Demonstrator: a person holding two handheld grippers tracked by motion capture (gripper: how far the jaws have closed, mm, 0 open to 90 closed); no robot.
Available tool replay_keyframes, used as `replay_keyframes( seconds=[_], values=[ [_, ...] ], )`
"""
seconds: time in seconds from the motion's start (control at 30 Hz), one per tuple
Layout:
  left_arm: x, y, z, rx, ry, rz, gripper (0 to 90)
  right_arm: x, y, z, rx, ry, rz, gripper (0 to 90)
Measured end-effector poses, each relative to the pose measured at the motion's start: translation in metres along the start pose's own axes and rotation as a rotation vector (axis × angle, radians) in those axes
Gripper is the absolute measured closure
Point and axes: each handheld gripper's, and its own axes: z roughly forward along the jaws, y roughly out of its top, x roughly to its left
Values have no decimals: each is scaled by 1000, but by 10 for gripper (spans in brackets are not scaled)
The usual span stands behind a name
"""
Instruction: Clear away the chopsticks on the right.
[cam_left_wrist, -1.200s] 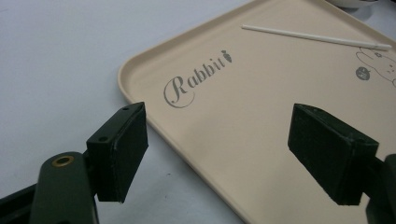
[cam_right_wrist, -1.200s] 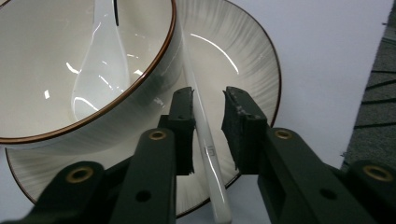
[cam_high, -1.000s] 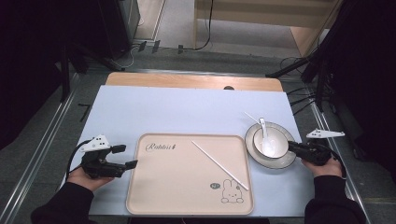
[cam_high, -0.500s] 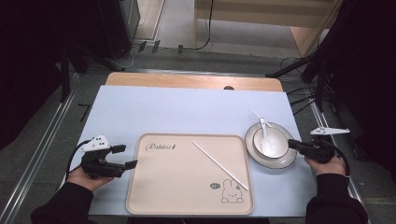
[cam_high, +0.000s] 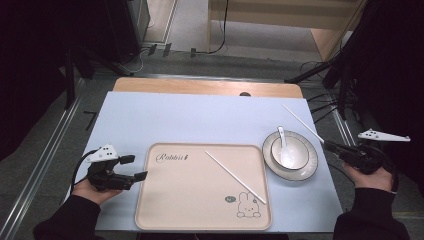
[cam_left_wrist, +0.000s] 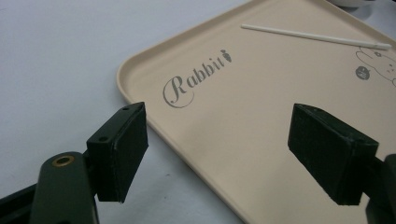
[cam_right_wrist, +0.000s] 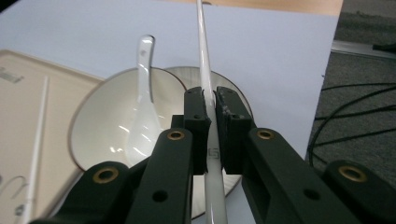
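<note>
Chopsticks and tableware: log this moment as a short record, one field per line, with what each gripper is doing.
held chopstick: white chopstick clamped between the jaws of the right gripper, raised off the table and slanting past the bowl
second chopstick: lies diagonally on the tray
tray: beige, Rabbit print, on the blue mat
bowl: on a plate, right of the tray
spoon: white, resting in the bowl
left gripper: jaws wide open, empty, at the tray's left edge
</note>
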Motion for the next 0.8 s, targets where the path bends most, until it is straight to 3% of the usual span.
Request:
replay_keyframes(
  seconds=[0.13,0.33,0.47,0.8],
  values=[
    [0,0,0,0,0,0,205,17,8,-11,-16,25,-6,848],
    [1,0,0,-3,-1,-1,205,52,17,-17,-19,71,-62,847],
    [1,0,-1,-5,-1,-3,205,76,15,-10,-9,120,-106,847],
    [1,0,-1,-8,-1,-1,205,123,-3,15,49,237,-142,847]
  ],
)
